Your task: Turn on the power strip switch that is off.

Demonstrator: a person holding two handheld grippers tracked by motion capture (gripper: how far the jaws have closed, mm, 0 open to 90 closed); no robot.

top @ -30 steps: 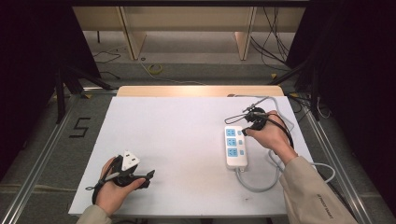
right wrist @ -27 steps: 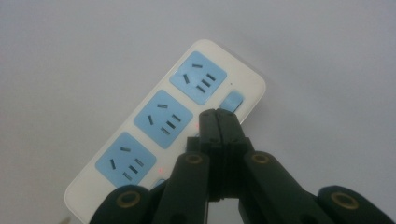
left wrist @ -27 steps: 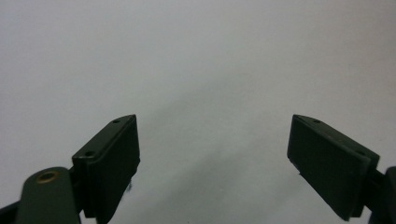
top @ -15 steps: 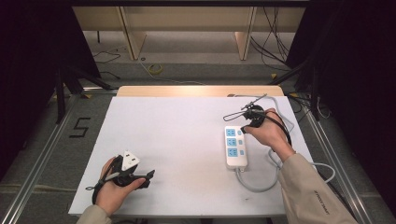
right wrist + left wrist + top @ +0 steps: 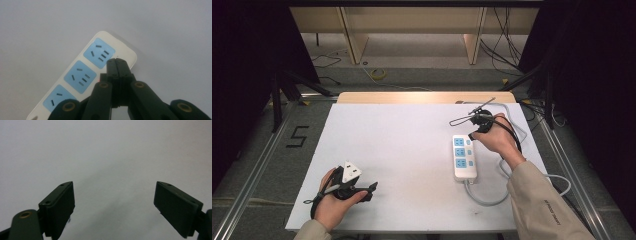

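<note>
Resting on the white surface (image 5: 412, 150), the power strip (image 5: 464, 157) lies toward the right side, its long axis running away from the person. It is white with three blue socket faces in a row, and its grey cable (image 5: 484, 197) loops off the near end and out to the right.

Right tongs (image 5: 472, 134): held in the right hand (image 5: 494, 137) just above the far end of the power strip. In the right gripper view the two black jaws are pressed flat together with nothing between them, and the closed tip (image 5: 116, 61) sits over the strip's edge beside the last socket, close to a small red light. Whether the tip actually touches the casing cannot be determined. A thin black cable trails from the tongs toward the far edge of the surface.

Left tongs (image 5: 373, 186): held in the left hand (image 5: 334, 200) near the front left corner of the surface, well apart from the power strip. The left gripper view shows the jaws spread wide, with bare white surface (image 5: 112, 157) between them and nothing gripped.

Beyond the far edge lies a floor with loose cables and wooden furniture legs.
</note>
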